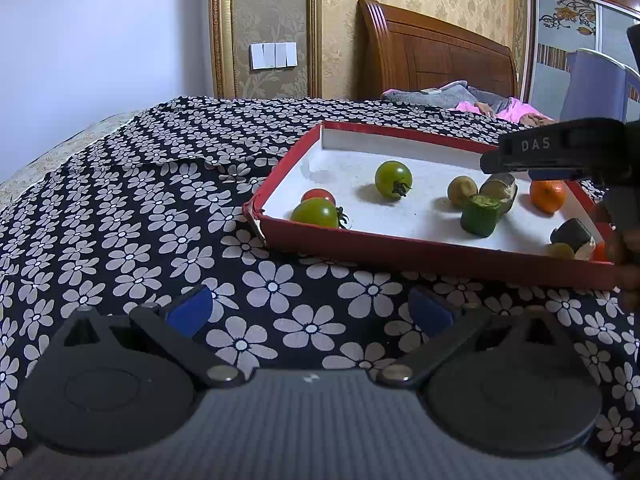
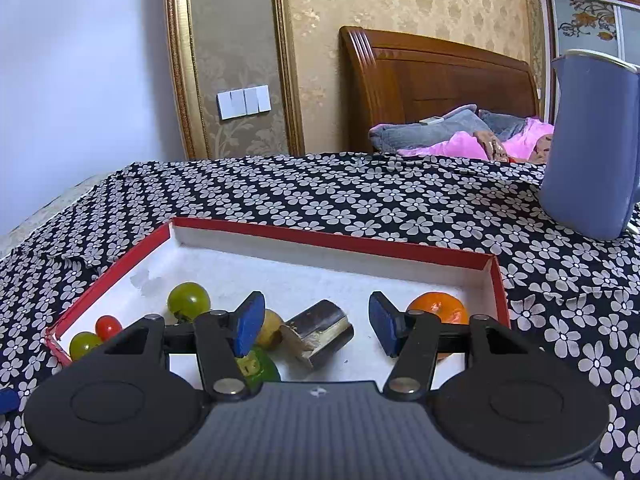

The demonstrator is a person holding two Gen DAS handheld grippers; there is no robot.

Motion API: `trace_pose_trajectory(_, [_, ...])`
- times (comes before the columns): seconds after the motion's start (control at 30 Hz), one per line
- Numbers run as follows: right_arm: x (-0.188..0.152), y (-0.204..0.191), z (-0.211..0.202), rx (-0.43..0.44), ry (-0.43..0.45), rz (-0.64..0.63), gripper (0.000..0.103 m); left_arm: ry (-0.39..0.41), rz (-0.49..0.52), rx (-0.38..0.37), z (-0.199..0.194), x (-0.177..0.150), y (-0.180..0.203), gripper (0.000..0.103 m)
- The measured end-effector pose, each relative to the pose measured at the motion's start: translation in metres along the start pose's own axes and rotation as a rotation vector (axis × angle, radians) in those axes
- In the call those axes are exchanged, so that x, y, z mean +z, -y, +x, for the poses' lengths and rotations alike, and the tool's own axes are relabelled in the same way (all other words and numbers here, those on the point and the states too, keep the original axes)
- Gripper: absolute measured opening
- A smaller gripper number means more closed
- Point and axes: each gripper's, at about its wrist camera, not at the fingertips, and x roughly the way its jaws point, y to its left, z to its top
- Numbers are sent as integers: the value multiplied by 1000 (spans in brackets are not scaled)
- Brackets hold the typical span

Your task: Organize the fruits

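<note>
A red tray (image 1: 400, 250) with a white floor sits on the flowered cloth; it also shows in the right wrist view (image 2: 320, 240). It holds green tomatoes (image 1: 393, 179) (image 2: 188, 300), a small red tomato (image 1: 318, 195) (image 2: 108, 326), an orange (image 1: 548, 195) (image 2: 439, 308), a yellowish fruit (image 1: 462, 191), a green cucumber piece (image 1: 481, 215) (image 2: 258, 368) and a dark cut piece (image 2: 324, 330). My left gripper (image 1: 310, 312) is open and empty over the cloth in front of the tray. My right gripper (image 2: 316, 326) is open and empty, hovering above the tray's near side.
A blue jug (image 2: 592, 148) stands on the cloth at the far right (image 1: 592, 84). Beyond lie pink and grey bedding (image 2: 460, 136) and a wooden headboard (image 1: 432, 52). The cloth's left edge (image 1: 80, 132) drops off toward the wall.
</note>
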Motion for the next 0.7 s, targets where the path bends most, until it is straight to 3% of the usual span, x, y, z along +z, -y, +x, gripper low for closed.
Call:
trace_pose_trajectory(0.37, [-12,-2,-52,68,56,-42,58,-6,0,13,1,-1,1,103])
trace_pose_trajectory(0.43, [-18,-2,-67,87,76,-48,68,-8,2,20,2,-1,1,103])
trace_pose_trajectory(0.63, [-42,-7,-103,147,93,-108,70,-11,2,32,2,-1,1,103])
trace_pose_trajectory(0.7, [-50,-9,-112,177,87,-124,80,-11,-2,33,2,-1,1,103])
